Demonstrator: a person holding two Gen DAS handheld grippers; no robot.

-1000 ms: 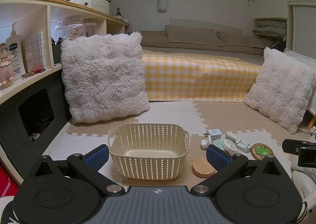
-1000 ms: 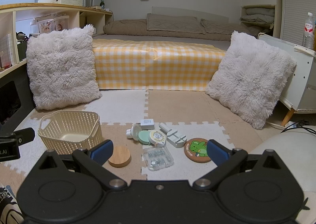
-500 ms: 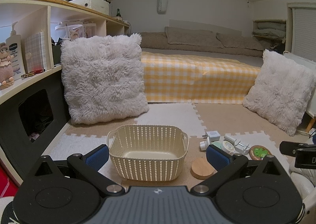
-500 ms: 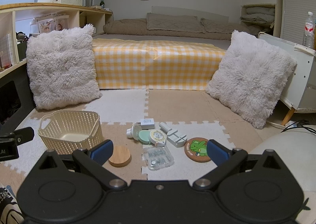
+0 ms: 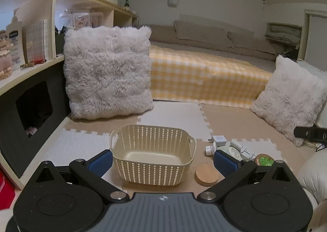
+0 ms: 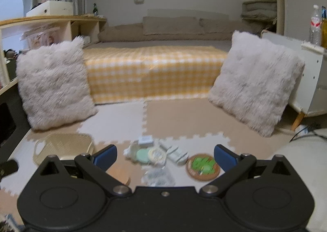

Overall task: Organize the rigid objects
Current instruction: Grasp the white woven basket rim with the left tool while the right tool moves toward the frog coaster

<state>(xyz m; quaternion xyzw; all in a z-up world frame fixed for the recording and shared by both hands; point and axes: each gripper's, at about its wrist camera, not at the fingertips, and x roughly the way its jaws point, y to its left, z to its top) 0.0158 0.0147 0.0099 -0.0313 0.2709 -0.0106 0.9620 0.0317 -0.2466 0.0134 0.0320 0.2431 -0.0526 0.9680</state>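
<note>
An empty cream slatted basket (image 5: 152, 150) stands on the foam floor mat, right in front of my open left gripper (image 5: 162, 162). To its right lie a round wooden lid (image 5: 206, 175), a white plug adapter (image 5: 219, 140) and a green frog coaster (image 5: 264, 160). The right wrist view is blurred: my right gripper (image 6: 165, 158) is open above a cluster of small things, a mint round tin (image 6: 143, 155), a white clip piece (image 6: 173, 153), a clear plastic box (image 6: 158, 176) and the frog coaster (image 6: 202, 167). The basket (image 6: 61, 147) sits to their left.
Two fluffy white pillows (image 5: 108, 72) (image 6: 255, 80) lean left and right of a bed with a yellow checked cover (image 6: 151, 72). A shelf unit (image 5: 26, 33) lines the left side; a white cabinet (image 6: 310, 80) stands at the right. Bare mat (image 6: 179, 117) lies before the bed.
Both grippers have moved forward and lower toward the floor; the right one is moving fast, blurring its view. Basket and small things look nearer. Both stay open.
</note>
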